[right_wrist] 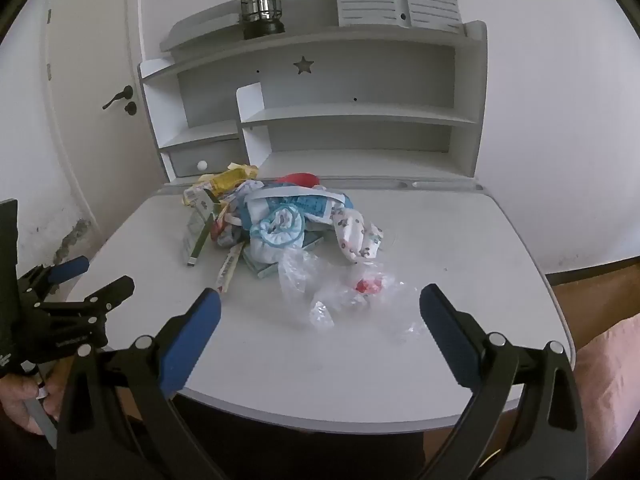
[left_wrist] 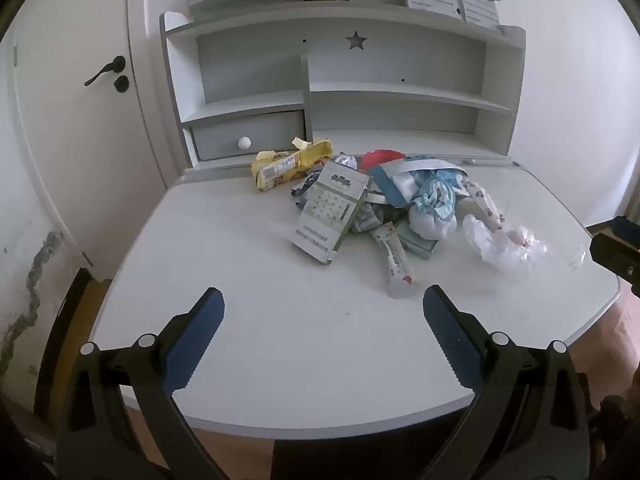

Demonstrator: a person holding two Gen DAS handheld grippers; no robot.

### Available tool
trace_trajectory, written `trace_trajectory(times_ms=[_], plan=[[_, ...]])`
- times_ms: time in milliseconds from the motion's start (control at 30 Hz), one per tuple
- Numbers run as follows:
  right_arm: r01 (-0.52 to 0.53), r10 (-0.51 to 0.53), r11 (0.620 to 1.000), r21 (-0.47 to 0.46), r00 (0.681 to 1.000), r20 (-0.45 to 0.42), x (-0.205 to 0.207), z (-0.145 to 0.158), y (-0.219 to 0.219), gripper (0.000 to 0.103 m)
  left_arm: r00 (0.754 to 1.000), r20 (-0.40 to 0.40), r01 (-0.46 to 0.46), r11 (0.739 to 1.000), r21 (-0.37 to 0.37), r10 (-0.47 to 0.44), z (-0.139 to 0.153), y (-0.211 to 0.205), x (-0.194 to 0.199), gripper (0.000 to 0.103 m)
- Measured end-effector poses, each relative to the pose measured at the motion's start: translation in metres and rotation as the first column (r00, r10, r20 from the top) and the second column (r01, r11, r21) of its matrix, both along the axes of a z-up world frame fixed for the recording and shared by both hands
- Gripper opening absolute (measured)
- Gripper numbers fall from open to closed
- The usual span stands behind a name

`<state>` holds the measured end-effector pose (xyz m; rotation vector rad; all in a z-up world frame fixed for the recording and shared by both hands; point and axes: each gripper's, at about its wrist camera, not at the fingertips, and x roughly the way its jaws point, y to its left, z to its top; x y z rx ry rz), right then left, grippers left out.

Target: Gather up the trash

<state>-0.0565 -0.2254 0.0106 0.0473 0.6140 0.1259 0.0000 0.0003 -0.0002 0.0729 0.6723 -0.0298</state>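
A loose heap of mixed trash [left_wrist: 384, 200] is lying toward the back of the white rounded desk top [left_wrist: 240, 280], just in front of the shelf unit. At the heap's left end a crumpled yellow snack wrapper [left_wrist: 292, 164] is resting near the grey drawer with a round white knob [left_wrist: 244, 143]. Next to it a flat green-and-white cardboard box [left_wrist: 330, 210] is leaning tilted against the pile, and a narrow white sachet stick [left_wrist: 394, 260] is pointing out toward the near edge. A bundled white and light-blue diaper [right_wrist: 276, 232] is sitting in the middle, with a red round object [left_wrist: 382, 158] peeking out behind it (too covered to identify). On the right side a crinkled clear plastic bag [right_wrist: 340, 292] holding something small and red is spreading over the desk, closest to the right gripper.

The left gripper [left_wrist: 323, 308] is hovering above the bare front part of the desk, its blue-padded fingers spread wide with nothing between them. The right gripper [right_wrist: 320, 304] is likewise gaping wide and holding nothing, its fingers framing the clear bag without touching it.

Behind the desk a white and grey shelf unit with a star cut-out [left_wrist: 356, 40] is standing against the wall, a black caged lantern [right_wrist: 260, 8] is sitting on its top board, and a white door with a black handle [left_wrist: 106, 70] is showing at the left.
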Motion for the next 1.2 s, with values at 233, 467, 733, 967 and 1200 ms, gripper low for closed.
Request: trace_trajectory(times_ms=[233, 467, 733, 967, 1200], plan=[[-0.006, 0.006, 1.000, -0.022, 1.000, 0.009, -0.001, 0.001, 0.000, 0.096, 1.000, -0.014, 0.007, 1.000, -0.009, -0.007, 0.000, 0.001, 0.001, 0.097], [-0.008, 0.008, 1.000, -0.020, 1.000, 0.009, 0.000, -0.003, 0.001, 0.096, 1.000, -0.014, 0.006, 1.000, -0.011, -0.006, -0.001, 0.001, 0.002, 0.097], [-0.010, 0.011, 1.000, -0.019, 1.000, 0.012, -0.003, 0.004, 0.003, 0.096, 1.000, -0.023, 0.007, 1.000, -0.010, -0.007, -0.002, 0.001, 0.002, 0.097], [-0.014, 0.014, 1.000, -0.022, 1.000, 0.016, -0.004, 0.005, 0.006, 0.096, 1.000, -0.020, 0.009, 1.000, -0.019, -0.009, -0.002, 0.002, 0.002, 0.097], [-0.019, 0.019, 0.999, -0.038, 1.000, 0.021, -0.005, 0.005, 0.010, 0.096, 1.000, -0.018, 0.009, 1.000, -0.016, -0.010, -0.003, 0.001, 0.001, 0.097]])
